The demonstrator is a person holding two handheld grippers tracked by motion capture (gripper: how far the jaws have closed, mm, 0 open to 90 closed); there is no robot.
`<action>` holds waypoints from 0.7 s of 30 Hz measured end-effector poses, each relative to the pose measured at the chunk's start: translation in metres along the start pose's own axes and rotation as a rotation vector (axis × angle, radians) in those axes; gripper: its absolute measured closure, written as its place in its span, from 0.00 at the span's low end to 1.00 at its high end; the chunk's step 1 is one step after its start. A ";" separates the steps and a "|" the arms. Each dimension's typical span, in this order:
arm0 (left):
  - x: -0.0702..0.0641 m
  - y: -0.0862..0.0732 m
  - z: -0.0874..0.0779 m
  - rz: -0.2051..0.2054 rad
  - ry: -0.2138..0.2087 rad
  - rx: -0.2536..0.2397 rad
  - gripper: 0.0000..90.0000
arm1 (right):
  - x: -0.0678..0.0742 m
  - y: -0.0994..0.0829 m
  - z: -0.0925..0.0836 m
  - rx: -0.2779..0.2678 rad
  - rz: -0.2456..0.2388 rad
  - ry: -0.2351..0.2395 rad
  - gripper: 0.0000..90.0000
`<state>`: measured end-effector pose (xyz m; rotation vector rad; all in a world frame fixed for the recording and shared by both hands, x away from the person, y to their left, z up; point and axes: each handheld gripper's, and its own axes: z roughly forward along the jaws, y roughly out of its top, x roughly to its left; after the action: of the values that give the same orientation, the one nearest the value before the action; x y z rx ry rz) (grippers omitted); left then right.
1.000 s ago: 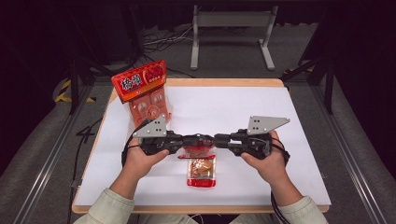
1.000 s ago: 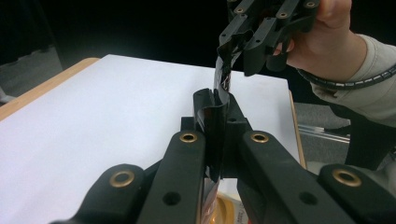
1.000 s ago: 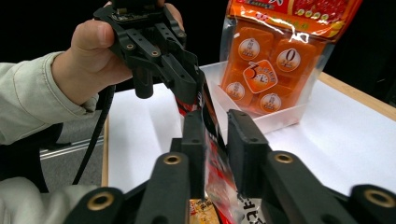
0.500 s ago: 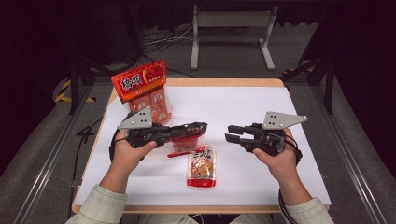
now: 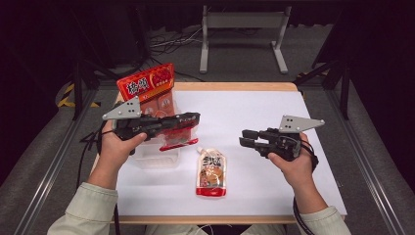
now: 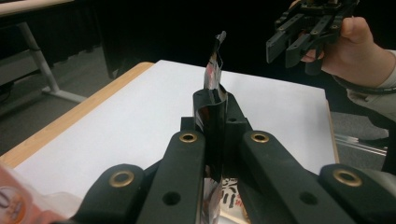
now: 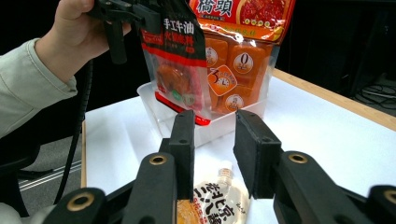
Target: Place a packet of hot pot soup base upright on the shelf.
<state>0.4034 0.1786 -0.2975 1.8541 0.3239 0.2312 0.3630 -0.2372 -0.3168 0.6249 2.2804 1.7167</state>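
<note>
Hanging from the left claw [image 5: 193,119], clamped at its top edge, a red sauce packet [image 7: 180,70] printed 手工牛油 sits above a clear tub [image 5: 156,157] at the surface's left. A big red bag [image 5: 149,88] reading 橋頭 stands in that tub. The right claw [image 5: 244,137] is on the right, jaws parted on nothing, having just narrowed slightly. A spouted pouch [image 5: 212,172] lies near centre on the white surface [image 5: 264,112]; dark room beyond.
</note>
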 end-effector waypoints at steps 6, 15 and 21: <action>0.009 0.000 -0.009 0.004 0.007 -0.003 0.98 | -0.001 -0.001 0.000 0.000 0.006 -0.001 0.77; 0.026 -0.004 -0.028 -0.011 0.047 -0.019 0.98 | -0.004 -0.003 -0.004 -0.003 0.012 -0.014 0.78; 0.033 -0.007 -0.035 -0.003 0.064 -0.010 0.98 | -0.005 -0.004 -0.004 -0.006 0.013 -0.014 0.78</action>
<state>0.4229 0.2233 -0.2939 1.8385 0.3690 0.2901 0.3652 -0.2437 -0.3197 0.6506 2.2656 1.7188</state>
